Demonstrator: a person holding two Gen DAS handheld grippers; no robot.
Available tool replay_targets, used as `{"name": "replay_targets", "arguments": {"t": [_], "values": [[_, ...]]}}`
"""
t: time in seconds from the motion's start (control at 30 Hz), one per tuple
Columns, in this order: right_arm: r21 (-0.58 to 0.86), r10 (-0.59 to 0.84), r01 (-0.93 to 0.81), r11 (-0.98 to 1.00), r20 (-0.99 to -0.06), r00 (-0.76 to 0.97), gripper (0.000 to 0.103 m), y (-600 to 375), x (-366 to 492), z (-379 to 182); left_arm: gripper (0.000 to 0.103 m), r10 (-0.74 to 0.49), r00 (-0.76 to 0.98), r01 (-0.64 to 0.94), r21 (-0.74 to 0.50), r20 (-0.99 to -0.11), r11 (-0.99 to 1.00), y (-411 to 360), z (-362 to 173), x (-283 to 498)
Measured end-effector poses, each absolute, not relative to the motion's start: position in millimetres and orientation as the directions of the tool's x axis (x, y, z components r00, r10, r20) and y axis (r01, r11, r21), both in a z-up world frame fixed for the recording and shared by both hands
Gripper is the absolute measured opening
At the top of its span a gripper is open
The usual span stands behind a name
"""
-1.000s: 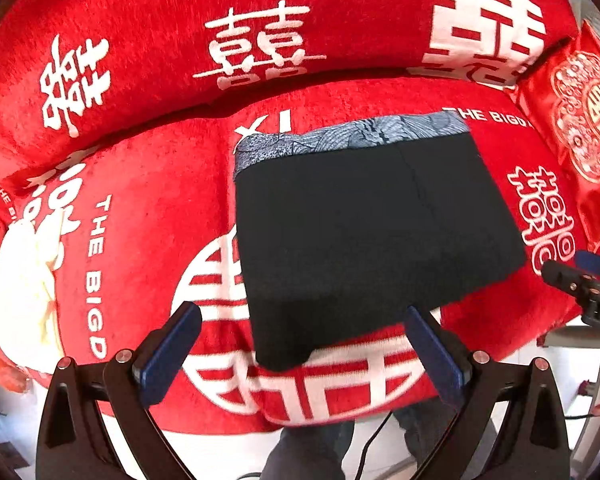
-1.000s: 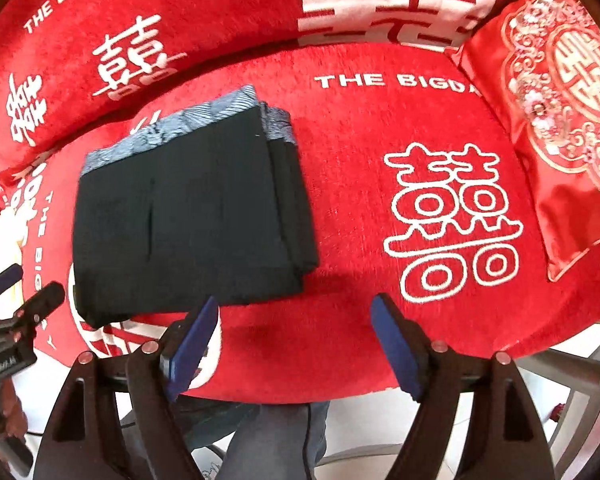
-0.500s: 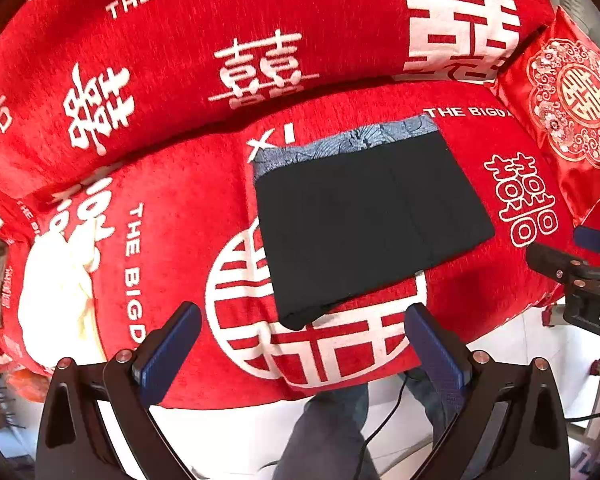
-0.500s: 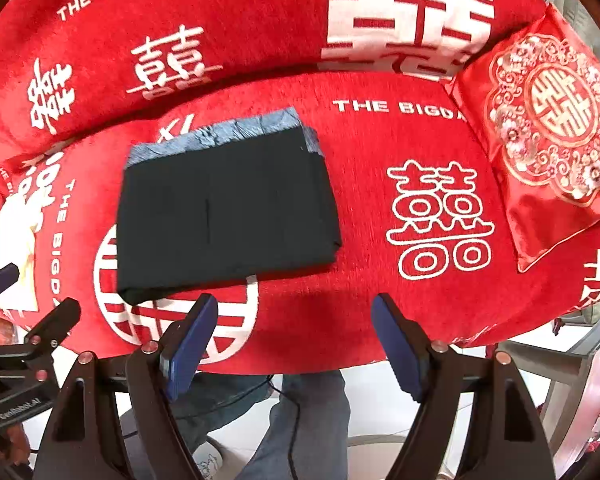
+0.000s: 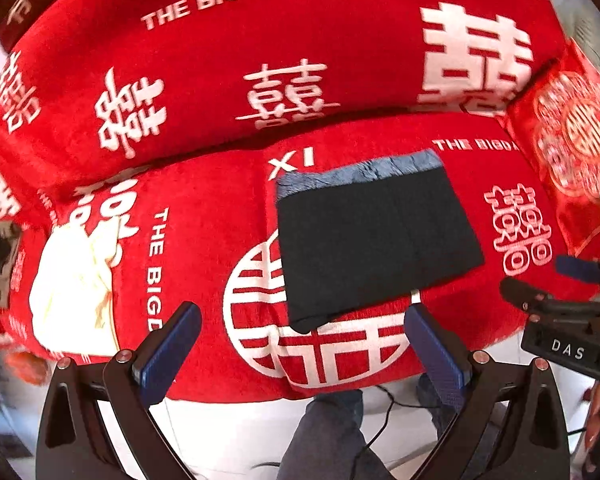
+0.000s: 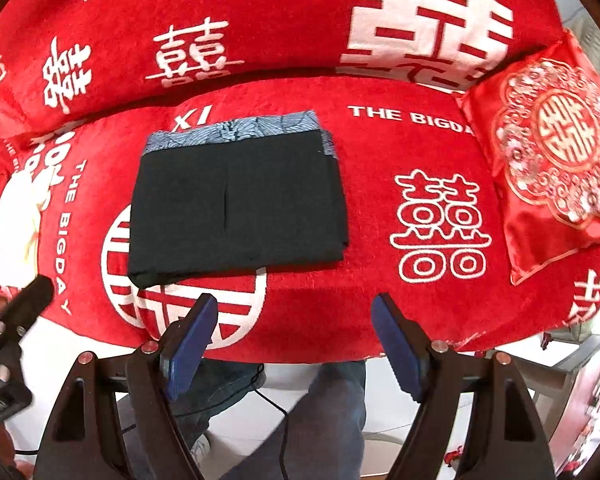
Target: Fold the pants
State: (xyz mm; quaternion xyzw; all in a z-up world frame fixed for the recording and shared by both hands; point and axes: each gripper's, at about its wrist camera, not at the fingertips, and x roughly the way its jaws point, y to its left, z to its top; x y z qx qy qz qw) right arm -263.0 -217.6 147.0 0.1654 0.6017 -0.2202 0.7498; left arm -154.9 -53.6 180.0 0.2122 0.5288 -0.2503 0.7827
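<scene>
Sofa cover (image 5: 228, 184): a red plush cloth fills most of both views, draped over backrest and seat. White lettering reads "THE BIGDAY" at the upper middle of the left wrist view, again running vertically at lower left, and "XI" just above the pants. Large white double-happiness characters sit across the upper half, with a round white emblem at lower centre.
Cushion (image 6: 556, 160): red satin with an ornate white and gold round motif, at the right edge of the right wrist view, leaning on the seat's end.
Pants (image 6: 236, 204): black, folded into a flat, neat rectangle at centre-left of the right wrist view, lying on the seat partly over the round emblem. A blue-grey patterned waistband shows along the top edge. Neither tool touches them.
Pale cloth (image 5: 76, 280): a cream bundle at the left edge of the left wrist view, on the seat well apart from the pants.
Left gripper (image 5: 300, 336): at the bottom of its own view, blue pads spread wide, nothing between them, held above the seat's front edge.
Right gripper (image 6: 294, 332): bottom of its own view, likewise released and empty. Its side shows at the right edge of the left wrist view, bearing a label reading "DAS".
Person: trouser legs and a cable on the floor, bottom centre.
</scene>
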Motion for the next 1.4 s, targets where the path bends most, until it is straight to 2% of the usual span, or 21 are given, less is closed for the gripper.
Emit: {"name": "replay_targets", "arguments": {"t": [0.4, 0.9, 1.4], "values": [[-0.019, -0.114, 0.495, 0.869, -0.98, 0.164, 0.082, -258, -281, 181, 0.102, -0.142, 0.245, 0.56, 0.021, -0.959, 0.828, -103, 196, -175], [-0.023, -0.096, 0.453, 0.891, -0.986, 0.139, 0.082, -252, -279, 171, 0.102, -0.107, 0.221, 0.531, 0.028, -0.969, 0.847, -97, 183, -185], [-0.021, -0.108, 0.454, 0.891, -0.98, 0.166, 0.082, -245, -278, 178, 0.102, -0.104, 0.269, 0.544, 0.062, -0.957, 0.837, -94, 193, -185]]}}
